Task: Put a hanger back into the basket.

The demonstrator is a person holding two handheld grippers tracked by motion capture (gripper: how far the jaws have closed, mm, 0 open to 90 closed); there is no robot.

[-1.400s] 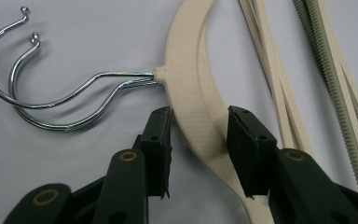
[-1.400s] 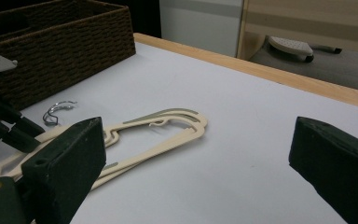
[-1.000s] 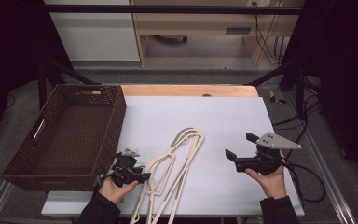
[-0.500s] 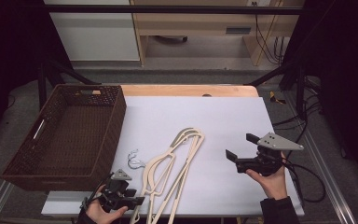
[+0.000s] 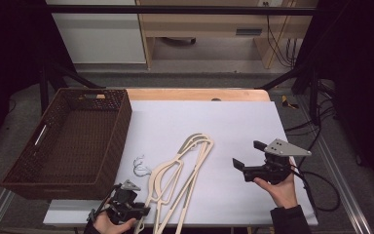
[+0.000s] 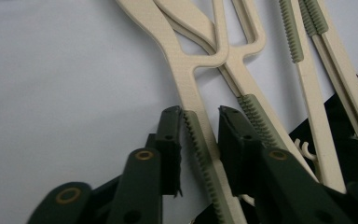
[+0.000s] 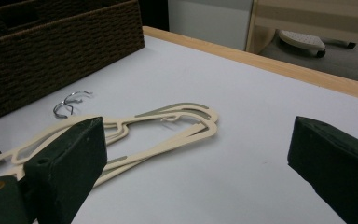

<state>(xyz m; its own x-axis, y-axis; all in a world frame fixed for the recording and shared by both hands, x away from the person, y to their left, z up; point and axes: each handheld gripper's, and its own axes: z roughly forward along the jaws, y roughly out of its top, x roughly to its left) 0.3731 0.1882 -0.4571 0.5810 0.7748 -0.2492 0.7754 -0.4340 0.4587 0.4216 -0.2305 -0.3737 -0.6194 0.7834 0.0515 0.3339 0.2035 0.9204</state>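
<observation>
A: Where are the cream plastic clothes hangers (image 5: 182, 170)?

B: Stacked flat on the white surface (image 5: 233, 126), near its front edge, beside the brown woven basket (image 5: 73, 141). The left hand-held gripper (image 6: 200, 126) has just been closing; its jaws straddle one ribbed arm, a sliver of gap showing at the right pad.

A: Handling?

B: Probably light, stiff and slick; that green ribbed strip should hold best.

A: And the right hand-held gripper (image 5: 249, 157)?

B: Wide open, holding nothing. Its own view catches the wire hooks (image 7: 70, 102).

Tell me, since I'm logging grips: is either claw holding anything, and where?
The left claw has been closing around one hanger arm at its ribbed strip; contact is unclear. The right claw is open, holding nothing.
</observation>
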